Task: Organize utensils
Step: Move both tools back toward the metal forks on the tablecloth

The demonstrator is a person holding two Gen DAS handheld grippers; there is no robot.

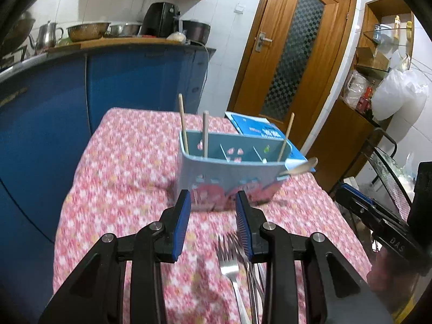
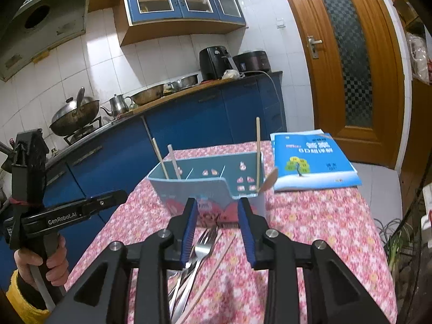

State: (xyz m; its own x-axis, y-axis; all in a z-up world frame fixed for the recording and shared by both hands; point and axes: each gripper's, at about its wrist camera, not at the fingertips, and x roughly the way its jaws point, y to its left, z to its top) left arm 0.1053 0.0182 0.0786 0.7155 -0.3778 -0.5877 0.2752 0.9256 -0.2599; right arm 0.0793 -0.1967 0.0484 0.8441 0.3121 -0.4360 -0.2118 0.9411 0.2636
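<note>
A light blue utensil caddy (image 1: 229, 172) with several compartments stands on the floral tablecloth; it also shows in the right wrist view (image 2: 205, 189). Three chopsticks (image 1: 205, 132) stand in it, and a wooden spoon (image 1: 302, 168) leans at its right end. Metal forks (image 1: 229, 259) lie on the cloth in front of it, also in the right wrist view (image 2: 202, 251), beside a loose chopstick (image 2: 213, 270). My left gripper (image 1: 213, 208) is open and empty above the forks. My right gripper (image 2: 217, 213) is open and empty above the same forks.
A blue book (image 2: 313, 162) lies on the table's far right corner. The table (image 1: 121, 145) drops off on the left towards blue cabinets (image 1: 121, 86). A wire rack (image 1: 388, 172) stands to the right. My left gripper's body (image 2: 54, 213) shows at the left of the right wrist view.
</note>
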